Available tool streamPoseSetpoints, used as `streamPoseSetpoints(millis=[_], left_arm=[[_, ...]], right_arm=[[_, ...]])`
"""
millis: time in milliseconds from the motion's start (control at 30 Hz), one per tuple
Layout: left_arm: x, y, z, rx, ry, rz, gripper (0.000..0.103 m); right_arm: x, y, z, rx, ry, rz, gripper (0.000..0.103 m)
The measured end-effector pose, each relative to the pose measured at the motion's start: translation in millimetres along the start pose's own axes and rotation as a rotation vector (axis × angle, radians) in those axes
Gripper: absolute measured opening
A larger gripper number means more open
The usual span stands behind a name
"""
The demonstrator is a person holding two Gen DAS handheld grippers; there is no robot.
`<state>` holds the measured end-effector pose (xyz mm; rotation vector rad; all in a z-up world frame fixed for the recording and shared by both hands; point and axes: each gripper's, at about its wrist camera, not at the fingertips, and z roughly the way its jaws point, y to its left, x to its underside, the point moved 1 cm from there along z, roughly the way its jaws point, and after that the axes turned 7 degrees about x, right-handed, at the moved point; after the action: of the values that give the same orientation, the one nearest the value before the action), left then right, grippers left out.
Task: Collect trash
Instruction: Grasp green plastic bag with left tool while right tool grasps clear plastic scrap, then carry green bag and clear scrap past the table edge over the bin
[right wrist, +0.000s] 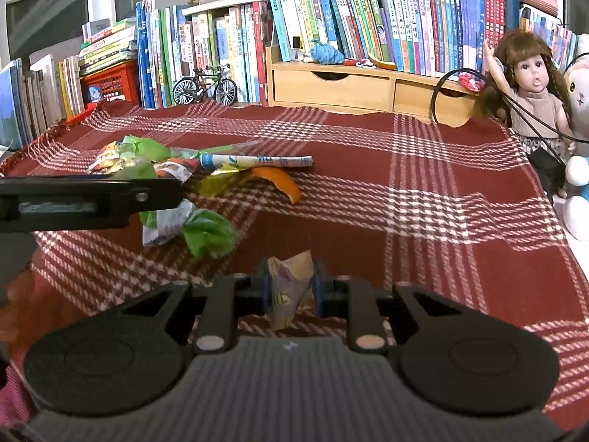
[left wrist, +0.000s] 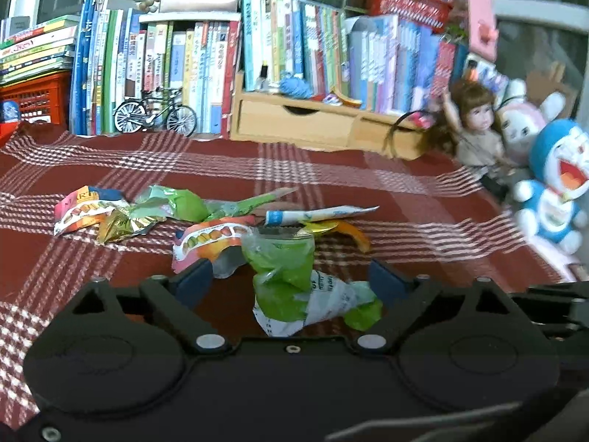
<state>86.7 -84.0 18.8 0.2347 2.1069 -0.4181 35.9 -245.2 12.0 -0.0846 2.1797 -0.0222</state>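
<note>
Left wrist: wooden drawer box [left wrist: 294, 119] at back, blue yarn ball [left wrist: 295, 86] on top. Left gripper [left wrist: 291, 276] spread wide around green wrapper [left wrist: 291, 280] on red plaid cloth [left wrist: 368, 169]. Right wrist: right gripper [right wrist: 291, 289] pinching crumpled wrapper [right wrist: 289, 287], above cloth.

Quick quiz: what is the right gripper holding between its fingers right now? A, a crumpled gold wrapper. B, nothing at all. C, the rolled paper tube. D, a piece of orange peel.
A: in the right wrist view the right gripper is closed on a crumpled gold wrapper, while the orange peel and paper tube lie on the cloth.
</note>
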Motion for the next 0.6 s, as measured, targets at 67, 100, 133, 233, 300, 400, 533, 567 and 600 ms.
streamPoseSetpoints(millis=[67, 100, 133, 233, 300, 400, 533, 567, 600], left_arm=[[2.8, -1.0, 12.5, -0.002, 0.033, 0.004, 0.076], [4.0, -0.1, 14.5, 0.017, 0.035, -0.014, 0.063], [4.6, 1.2, 12.7, 0.048, 0.030, -0.049, 0.056], [4.2, -3.6, 1.0, 0.042, 0.011, -0.032, 0.044], [3.4, -7.6, -10.9, 0.048, -0.004, -0.005, 0.044], [5.6, -9.8, -35.0, 0.072, -0.032, 0.005, 0.044], [18.6, -9.9, -72.6, 0.105, -0.048, -0.011, 0.044], [22.5, -10.5, -82.0, 0.113, -0.052, -0.013, 0.044], [27.6, -10.9, -92.2, 0.119, -0.057, -0.016, 0.044]], right_arm=[[2.5, -0.1, -0.3, 0.000, 0.002, -0.001, 0.027], [3.6, 0.4, -0.9, -0.002, 0.003, -0.001, 0.027], [4.7, 1.2, -2.0, -0.002, 0.003, -0.003, 0.027], [7.7, 3.4, -6.7, -0.008, 0.000, -0.016, 0.027], [9.6, 4.4, -11.4, -0.015, -0.003, -0.020, 0.027], [13.4, 6.5, -21.4, -0.034, -0.008, -0.019, 0.027], [22.6, 12.7, -39.7, -0.062, -0.004, -0.034, 0.027], [26.7, 15.5, -45.8, -0.071, 0.000, -0.041, 0.027], [30.3, 17.9, -51.1, -0.078, 0.002, -0.048, 0.027]])
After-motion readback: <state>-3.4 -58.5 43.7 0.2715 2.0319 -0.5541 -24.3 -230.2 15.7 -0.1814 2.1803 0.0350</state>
